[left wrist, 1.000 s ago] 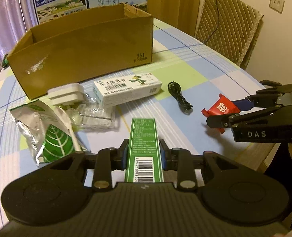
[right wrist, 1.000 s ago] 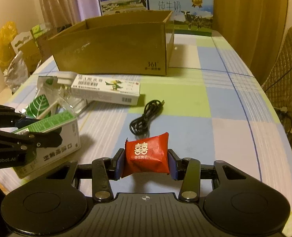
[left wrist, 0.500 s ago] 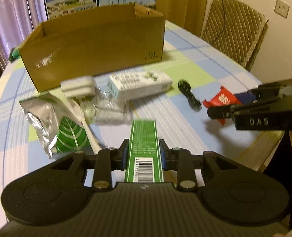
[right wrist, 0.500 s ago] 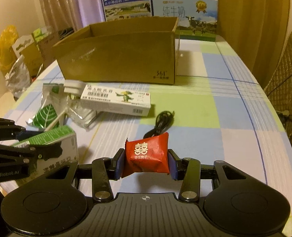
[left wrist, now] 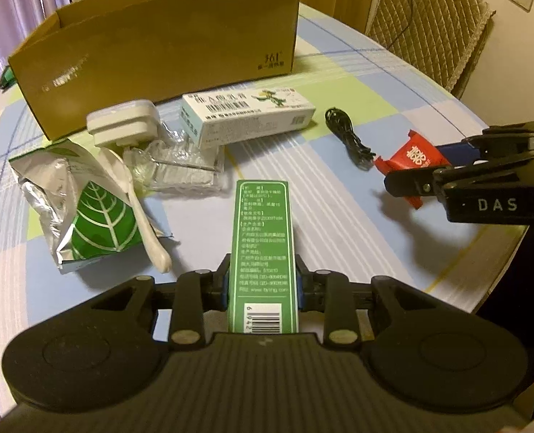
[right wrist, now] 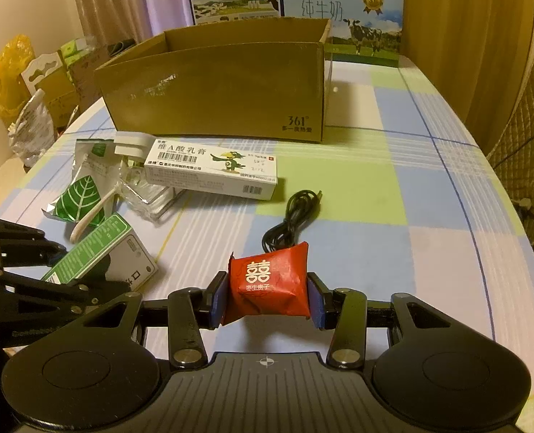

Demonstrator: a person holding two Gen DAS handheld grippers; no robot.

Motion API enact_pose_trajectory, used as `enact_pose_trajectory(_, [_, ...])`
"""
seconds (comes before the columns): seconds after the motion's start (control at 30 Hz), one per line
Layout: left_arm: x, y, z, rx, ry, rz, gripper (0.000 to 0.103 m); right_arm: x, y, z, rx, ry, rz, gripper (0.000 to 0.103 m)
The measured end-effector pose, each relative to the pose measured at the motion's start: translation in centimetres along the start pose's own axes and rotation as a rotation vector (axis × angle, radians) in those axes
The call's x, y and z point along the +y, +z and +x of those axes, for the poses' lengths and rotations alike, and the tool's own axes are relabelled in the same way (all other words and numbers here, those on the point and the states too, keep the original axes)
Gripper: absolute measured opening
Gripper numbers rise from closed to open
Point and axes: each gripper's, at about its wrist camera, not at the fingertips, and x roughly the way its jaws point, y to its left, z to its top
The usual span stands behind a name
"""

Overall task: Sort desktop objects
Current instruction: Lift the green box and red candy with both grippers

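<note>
Two items are carried now: the left gripper (left wrist: 263, 281) is clamped on the green box (left wrist: 262, 249), the right gripper (right wrist: 267, 301) on the red candy packet (right wrist: 270, 283). Lift both above the near wall of the far cardboard box (right wrist: 216, 90) before releasing. The table edge (left wrist: 498, 252) is near on the right; space over the clutter is open.

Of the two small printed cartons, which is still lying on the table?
The white ointment carton with the bird cartoon, before the cardboard box; the green carton is clamped in the left tool.

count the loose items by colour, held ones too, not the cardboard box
green: 2, box in the left gripper, leaf pouch
white: 3, ointment box, charger, spoon
red: 1, candy in the right gripper
black: 1, cable
clear: 1, wrapper
total: 8
</note>
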Motion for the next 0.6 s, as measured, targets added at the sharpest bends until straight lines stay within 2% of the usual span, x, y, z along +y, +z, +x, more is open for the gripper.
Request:
enact_pose_trajectory(0.13, [0.3, 0.0, -0.2, -0.007, -0.022, -0.026, 0.025, 0.0, 0.0, 0.0, -0.004, 0.005, 0.002, 0.042])
enact_pose_trajectory(0.27, [1.1, 0.3, -1.5, -0.046, -0.05, -0.071, 0.025, -0.1, 0.2, -0.3, -0.018, 0.009, 0.018, 0.042])
enact_pose_trajectory(0.6, [3.7, 2.8, -6.0, -0.15, -0.042, -0.132, 0.025, -0.1, 1.3, -1.2, -0.065, 0.052, 0.082, 0.042])
